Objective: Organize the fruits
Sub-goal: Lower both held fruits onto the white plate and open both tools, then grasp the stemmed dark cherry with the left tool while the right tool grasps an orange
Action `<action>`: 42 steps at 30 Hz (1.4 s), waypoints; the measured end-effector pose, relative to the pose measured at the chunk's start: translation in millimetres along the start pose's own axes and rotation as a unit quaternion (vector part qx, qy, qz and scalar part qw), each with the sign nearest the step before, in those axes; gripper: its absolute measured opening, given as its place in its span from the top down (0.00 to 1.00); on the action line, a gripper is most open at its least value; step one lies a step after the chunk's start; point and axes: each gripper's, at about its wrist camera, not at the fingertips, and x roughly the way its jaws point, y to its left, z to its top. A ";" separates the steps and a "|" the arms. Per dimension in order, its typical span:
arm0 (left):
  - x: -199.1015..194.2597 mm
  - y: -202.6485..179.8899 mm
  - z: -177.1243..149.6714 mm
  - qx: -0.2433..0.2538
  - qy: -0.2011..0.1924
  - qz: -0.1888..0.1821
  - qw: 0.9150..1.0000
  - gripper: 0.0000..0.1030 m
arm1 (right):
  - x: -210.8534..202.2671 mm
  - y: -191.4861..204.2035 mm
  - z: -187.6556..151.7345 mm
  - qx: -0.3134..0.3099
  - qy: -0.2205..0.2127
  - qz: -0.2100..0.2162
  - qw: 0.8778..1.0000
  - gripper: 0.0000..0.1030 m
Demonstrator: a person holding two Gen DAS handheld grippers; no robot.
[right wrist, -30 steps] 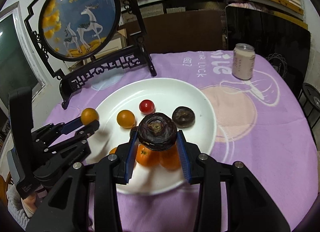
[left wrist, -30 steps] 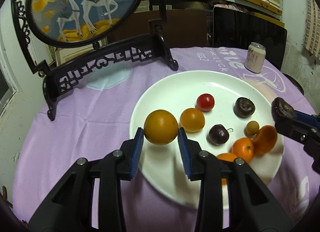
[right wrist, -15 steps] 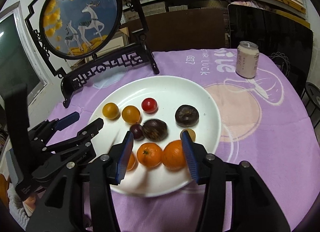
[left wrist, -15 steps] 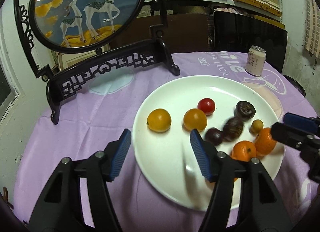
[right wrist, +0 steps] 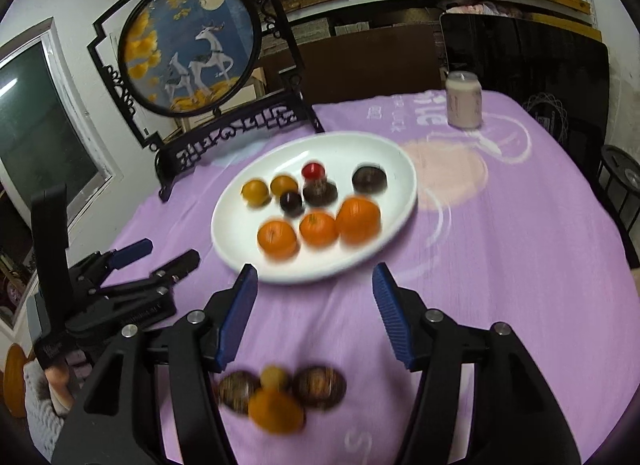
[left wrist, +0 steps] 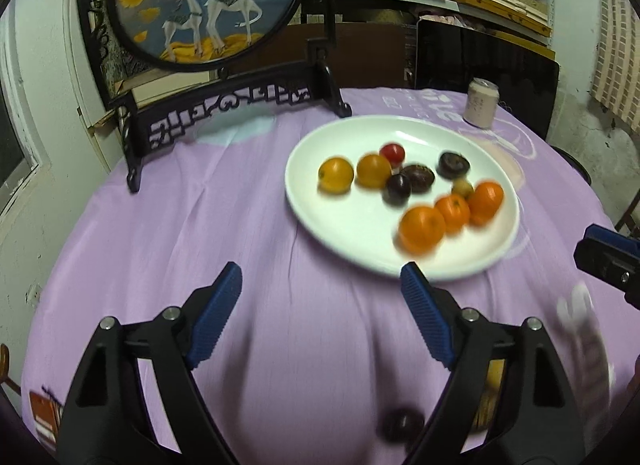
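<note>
A white plate (left wrist: 472, 265) (right wrist: 236, 249) on the purple cloth holds several fruits: a yellow-orange one (left wrist: 336, 174) (right wrist: 255, 191), three tangerines (left wrist: 422, 228) (right wrist: 318, 228), a red tomato (left wrist: 392, 153) (right wrist: 312, 170) and dark passion fruits (left wrist: 453, 164) (right wrist: 369, 179). My left gripper (left wrist: 320, 293) is open and empty, near the plate's front-left edge. My right gripper (right wrist: 314, 289) is open and empty, near the plate's front edge. Loose fruits (right wrist: 276, 411) lie on the cloth just below it.
A black carved stand with a round deer picture (left wrist: 208, 5) (right wrist: 188, 61) stands at the back left. A pale can (left wrist: 480, 108) (right wrist: 464, 105) stands behind the plate. A dark fruit (left wrist: 402, 425) lies on the cloth near me.
Both grippers let go of their fruits onto the plate, opened wide and pulled back toward me, off the plate. The views are blurred by motion.
</note>
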 end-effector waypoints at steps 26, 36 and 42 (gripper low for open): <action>-21.5 36.5 -55.1 -0.033 0.047 0.021 0.998 0.12 | -29.0 -28.6 -39.0 0.047 -0.018 -0.025 0.998 0.32; -28.1 -0.1 -64.8 0.041 0.032 -0.001 0.999 0.22 | -29.1 -26.1 -40.7 0.043 -0.015 -0.021 0.999 0.32; -11.9 -12.5 -73.2 0.070 0.068 -0.008 0.995 0.57 | -28.9 -25.7 -40.8 0.040 -0.016 -0.022 0.999 0.32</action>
